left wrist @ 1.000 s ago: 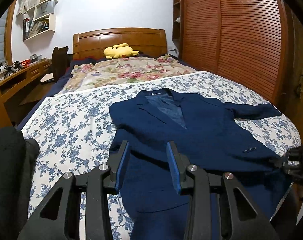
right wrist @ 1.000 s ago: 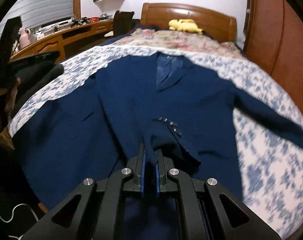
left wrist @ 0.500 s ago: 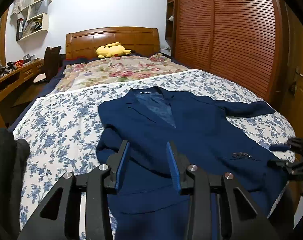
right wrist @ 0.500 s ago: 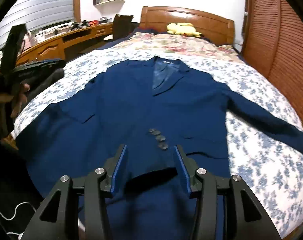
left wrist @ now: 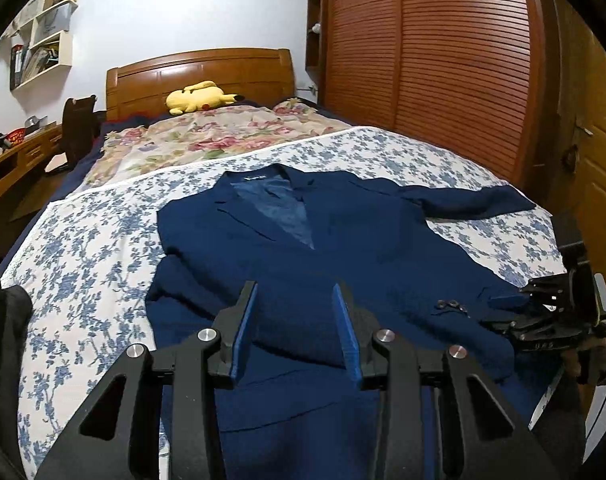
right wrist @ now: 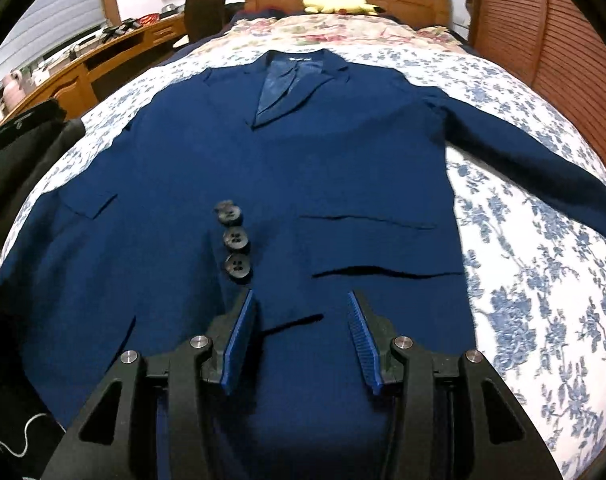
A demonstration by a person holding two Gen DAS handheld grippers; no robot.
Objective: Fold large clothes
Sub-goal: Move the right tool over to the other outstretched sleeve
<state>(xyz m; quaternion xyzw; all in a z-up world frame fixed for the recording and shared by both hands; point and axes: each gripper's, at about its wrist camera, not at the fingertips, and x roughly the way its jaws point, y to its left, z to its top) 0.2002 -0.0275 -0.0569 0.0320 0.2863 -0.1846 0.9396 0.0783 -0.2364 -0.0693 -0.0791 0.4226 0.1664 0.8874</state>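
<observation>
From the left wrist camera, the navy blazer point(left wrist: 335, 248) lies front-up on the floral bedsheet point(left wrist: 83, 248), collar toward the wooden headboard point(left wrist: 199, 72), one sleeve stretched out toward the louvred wardrobe point(left wrist: 443, 60). The left gripper point(left wrist: 297, 330) hangs above the blazer's lower front, its blue-padded jaws parted and grasping nothing. A yellow plush toy point(left wrist: 199, 98) rests by the headboard.

From the right wrist camera, the right gripper point(right wrist: 301, 338) stands released over the hem, jaws apart with only flat cloth beneath them. Three dark cuff buttons point(right wrist: 234, 240) (on the folded-in sleeve) sit just beyond its left finger.
</observation>
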